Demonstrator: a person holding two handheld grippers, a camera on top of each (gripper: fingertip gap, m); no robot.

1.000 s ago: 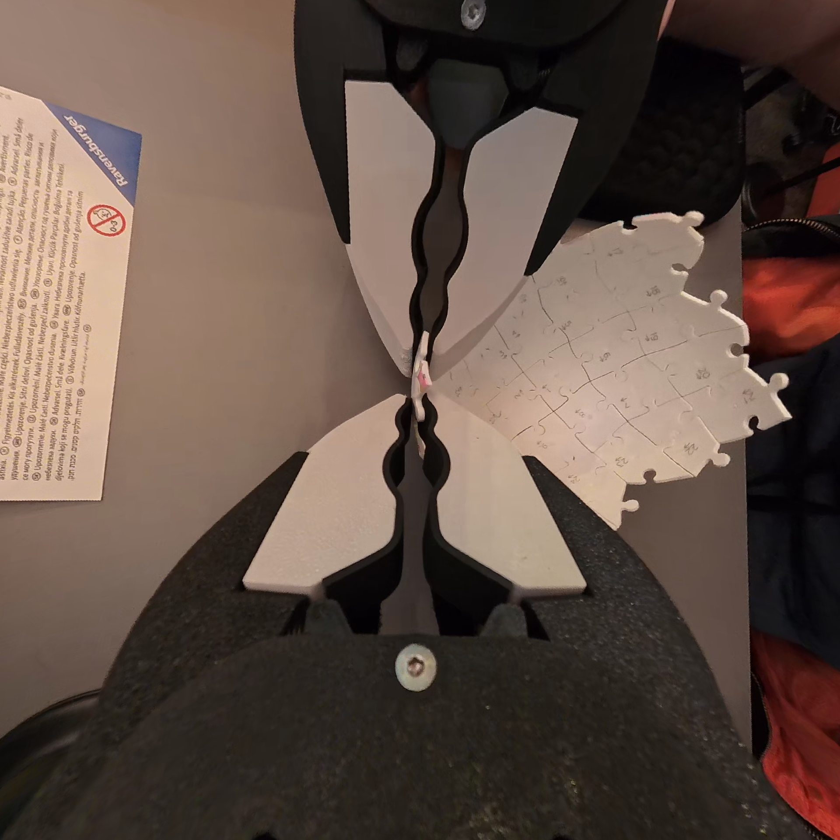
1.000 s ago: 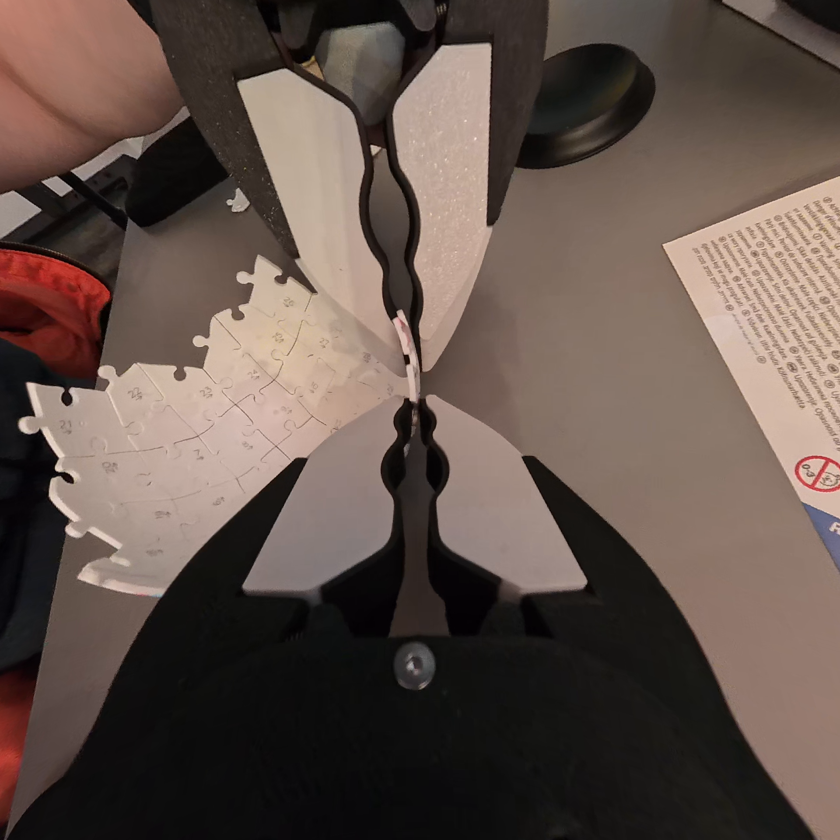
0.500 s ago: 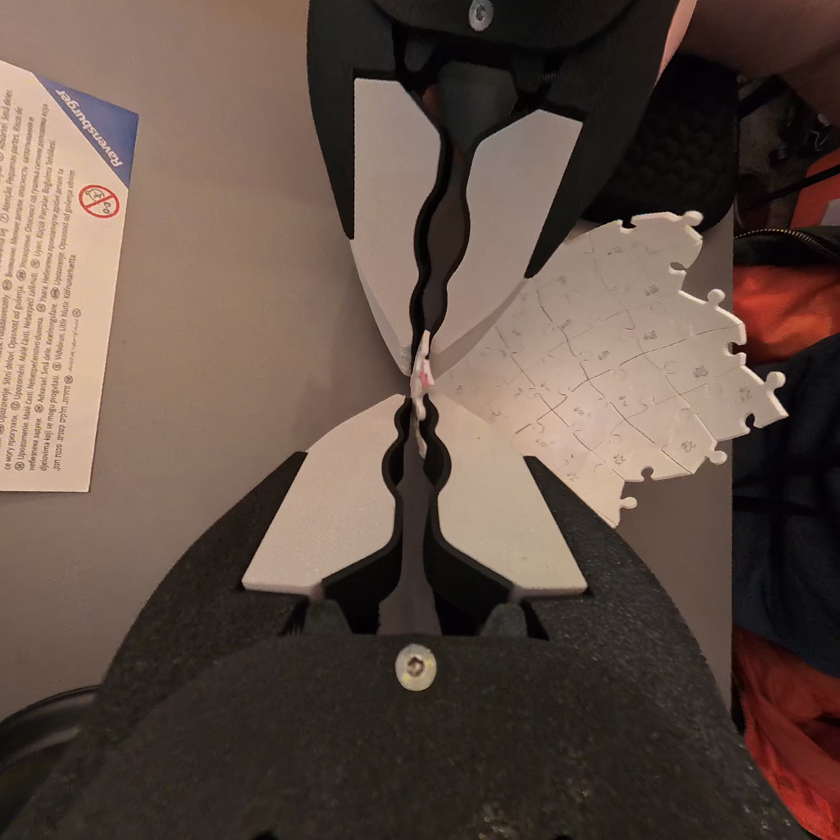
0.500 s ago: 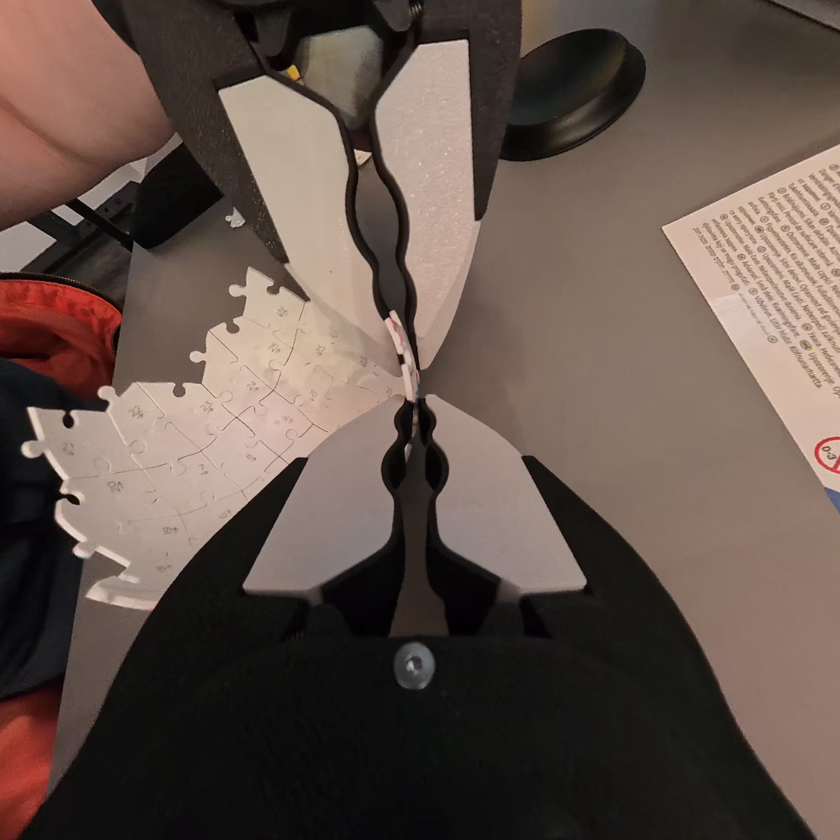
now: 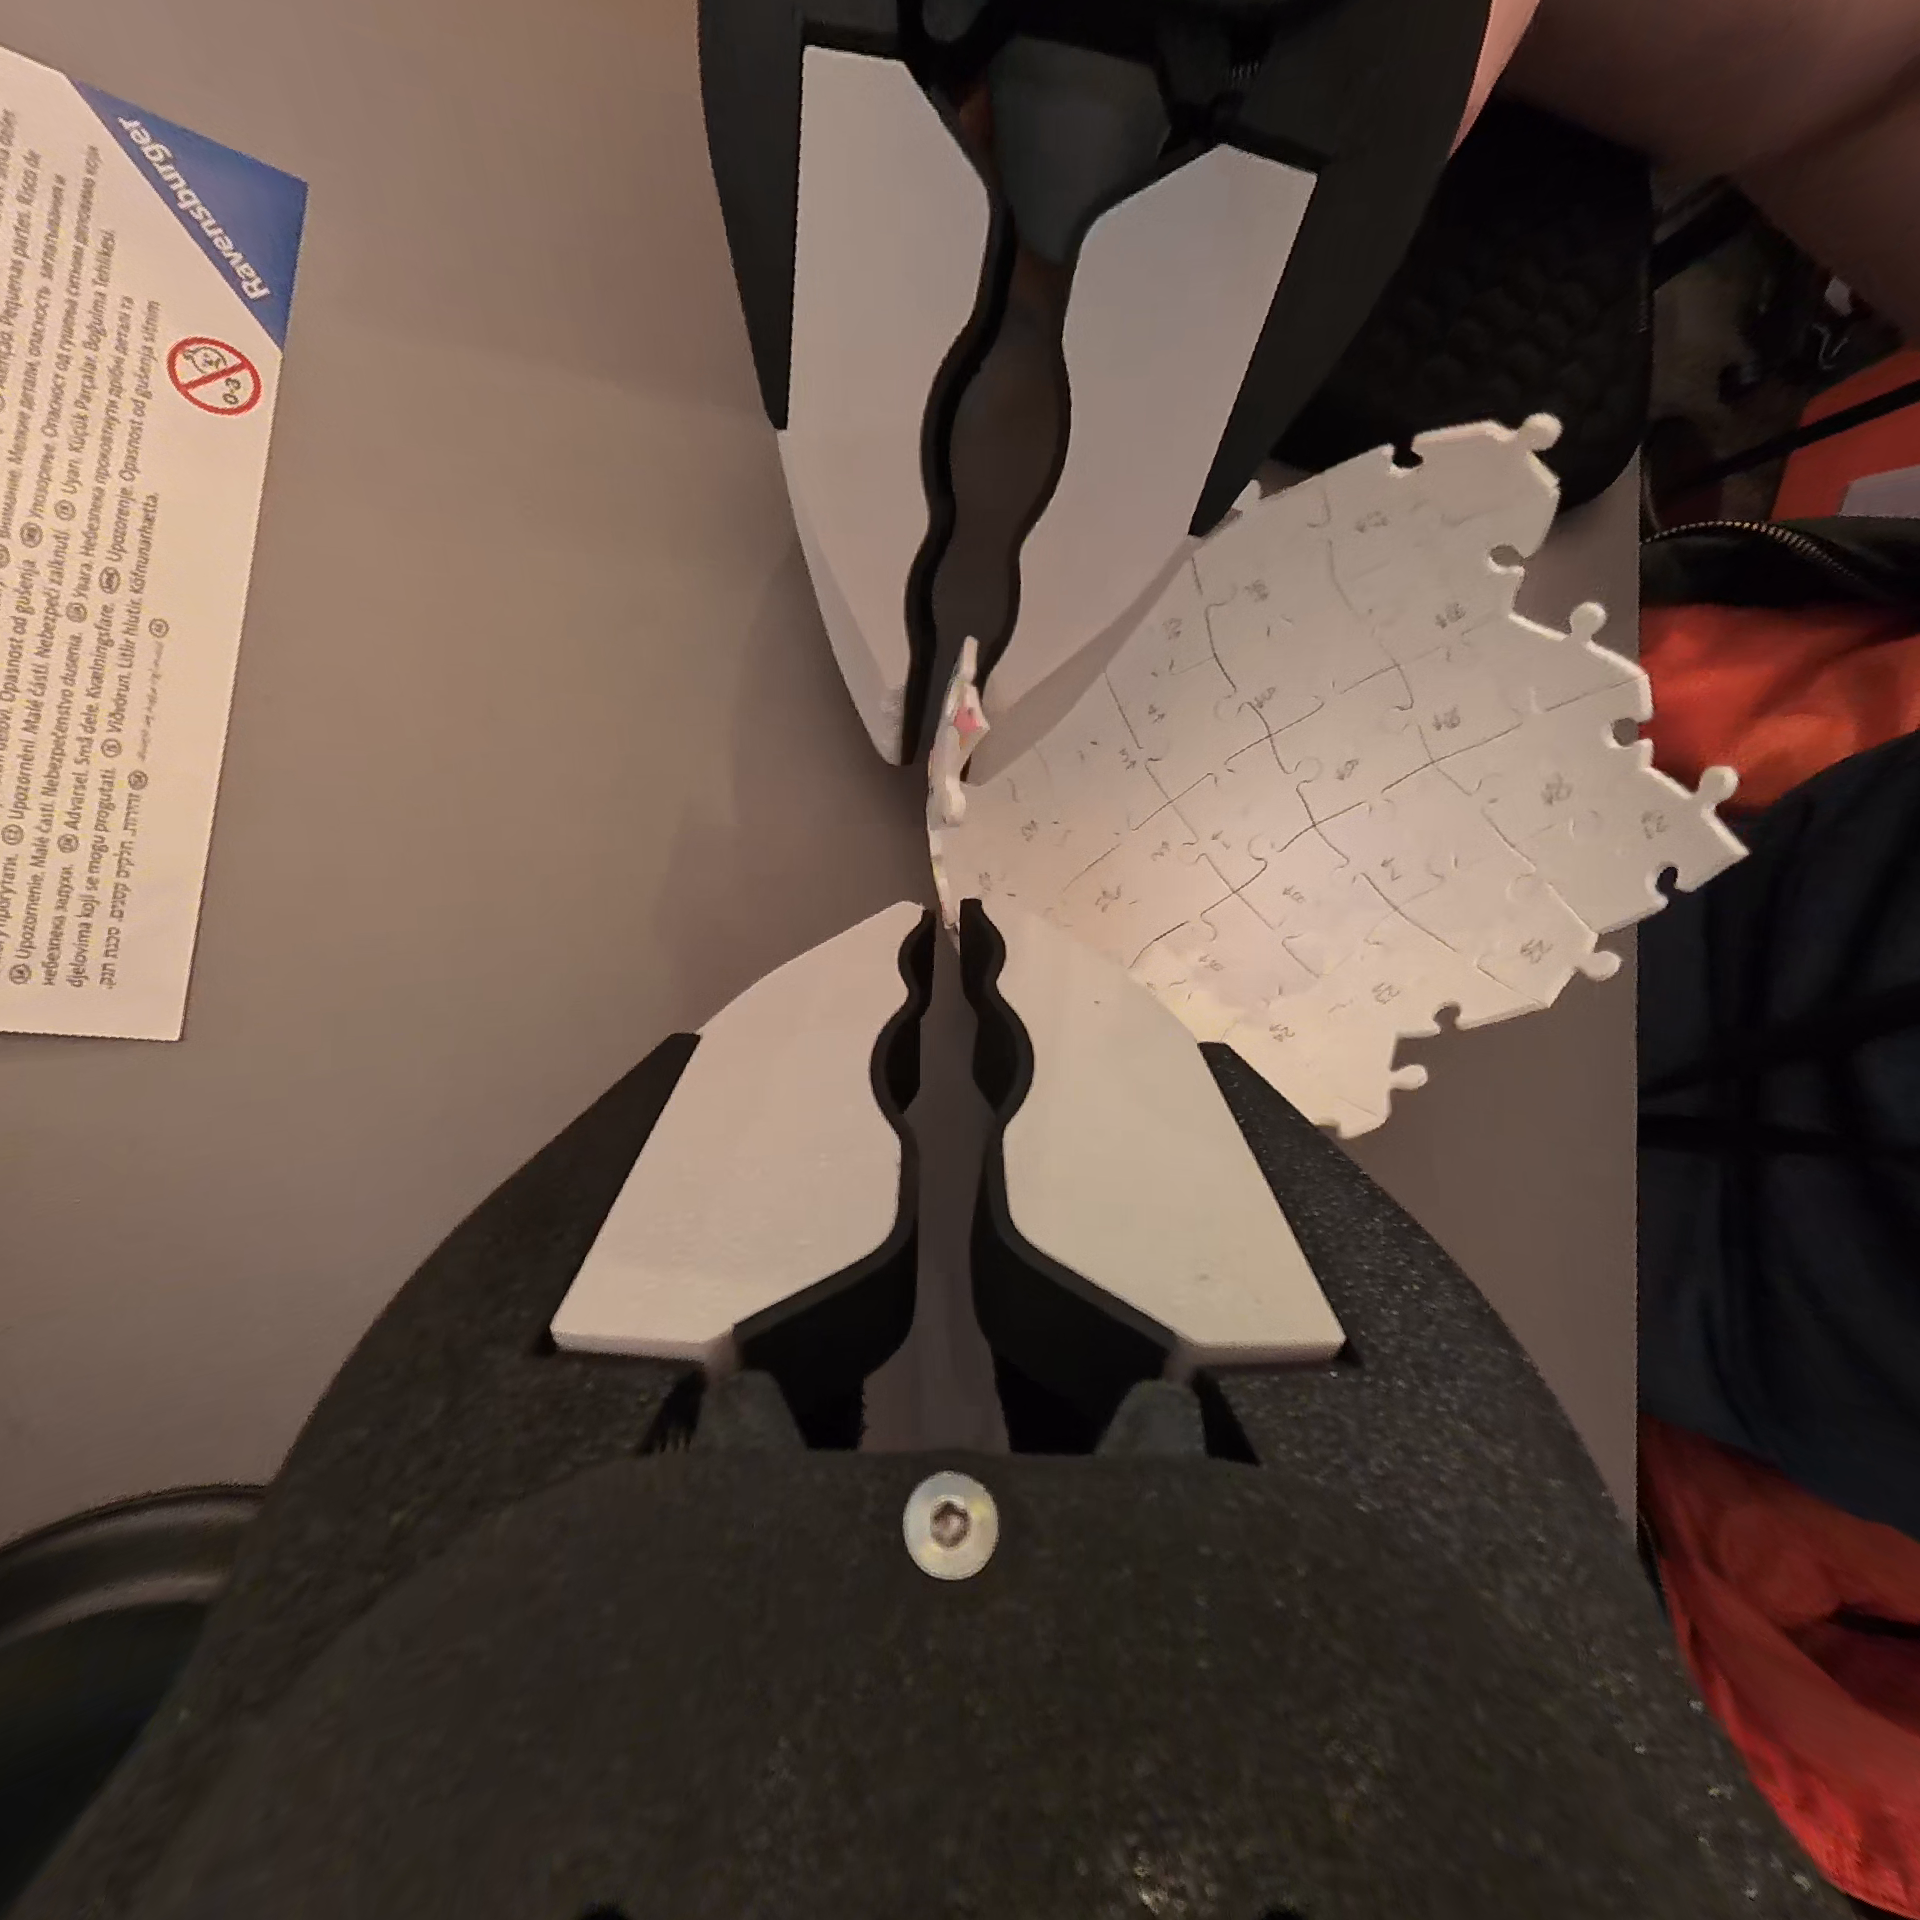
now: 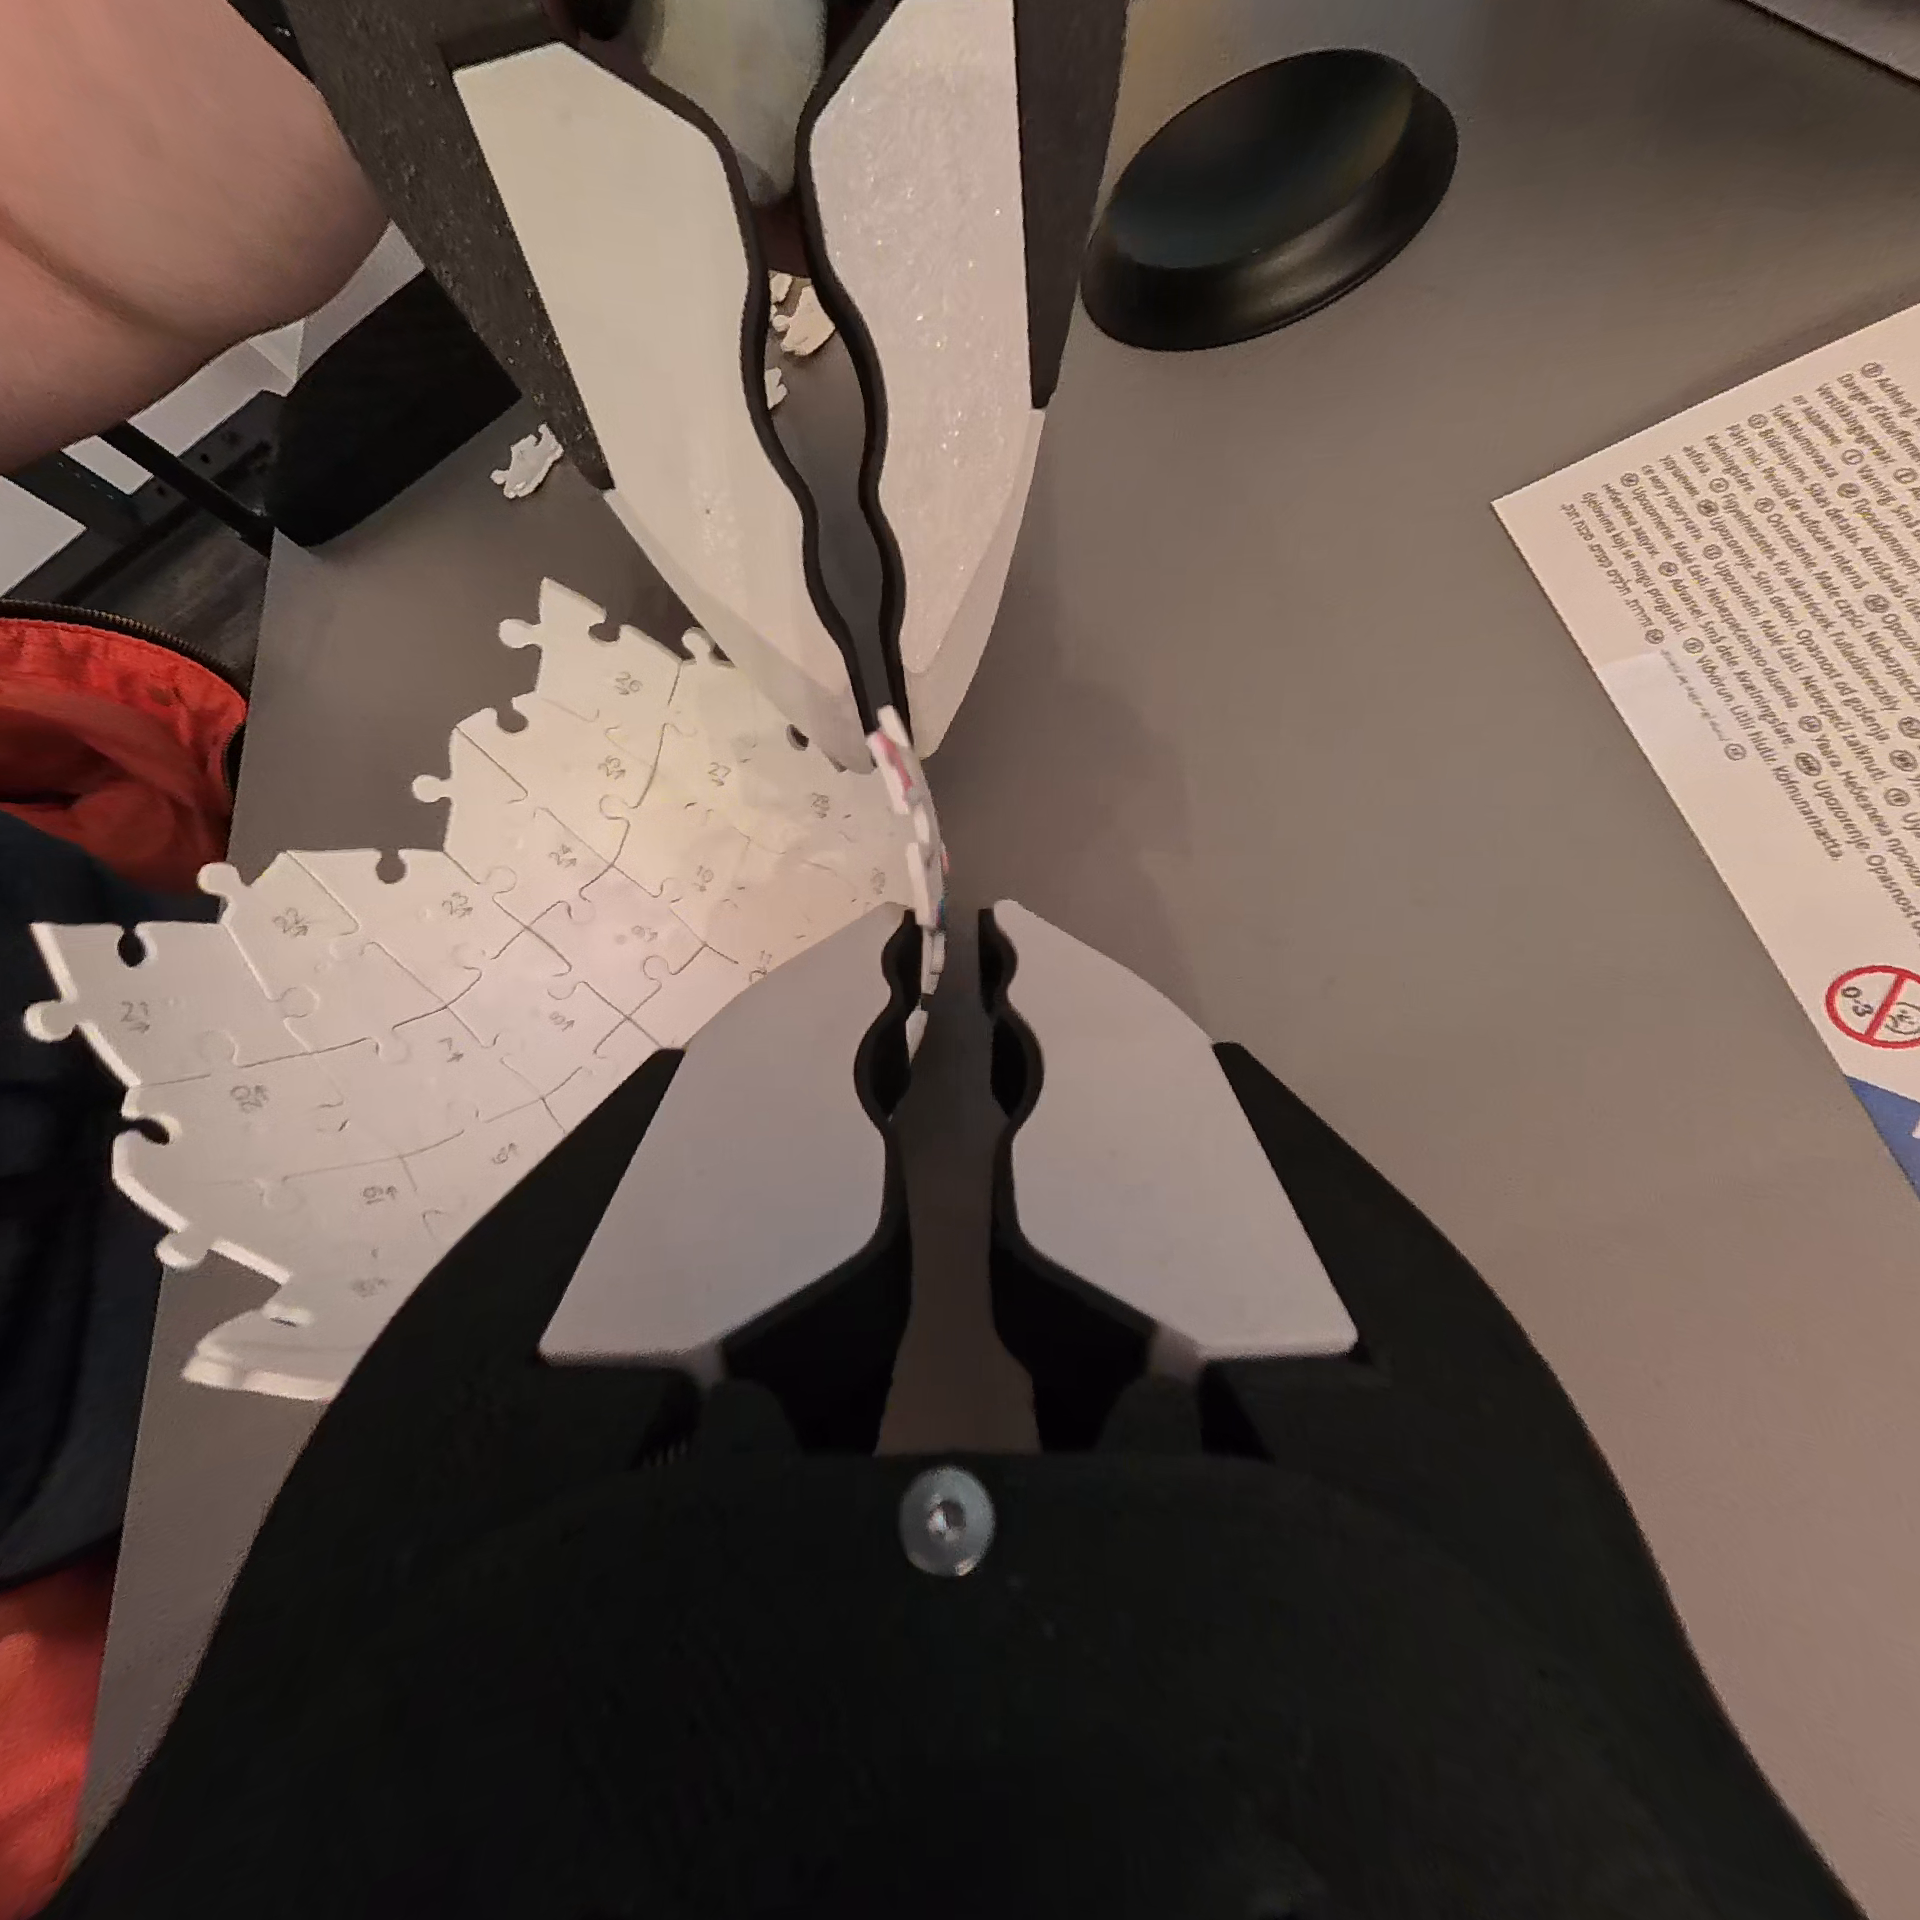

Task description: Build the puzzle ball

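The partly built puzzle ball is a curved white shell of joined pieces [image 5: 1299, 790], its numbered inner side facing up; it also shows in the right wrist view [image 6: 468, 987]. The two grippers face each other tip to tip at one edge of the shell. My left gripper [image 5: 948, 914] is shut on that thin edge, and it shows at the top of the right wrist view [image 6: 883, 732]. My right gripper [image 6: 943, 925] has its jaws slightly apart, with the shell's edge lying in the gap; it shows at the top of the left wrist view [image 5: 940, 743].
A printed leaflet [image 5: 114, 582] lies on the grey table [image 5: 520, 727]. A black round dish [image 6: 1268, 197] stands beyond it. Loose white pieces [image 6: 530, 473] lie near a black block [image 5: 1507, 312]. Orange and dark fabric [image 5: 1787, 1662] lies past the table edge. My two grippers' fingertips are within a few centimetres of each other. Between my left fingertips and the black round dish [image 6: 1268, 197] there is roughly 15 centimetres. It turns up in the left wrist view [image 5: 158, 1663] as well.
My right gripper's jaws have parted and it has drawn back a little, so the tips stand farther apart. My left gripper stays shut on the shell's edge.
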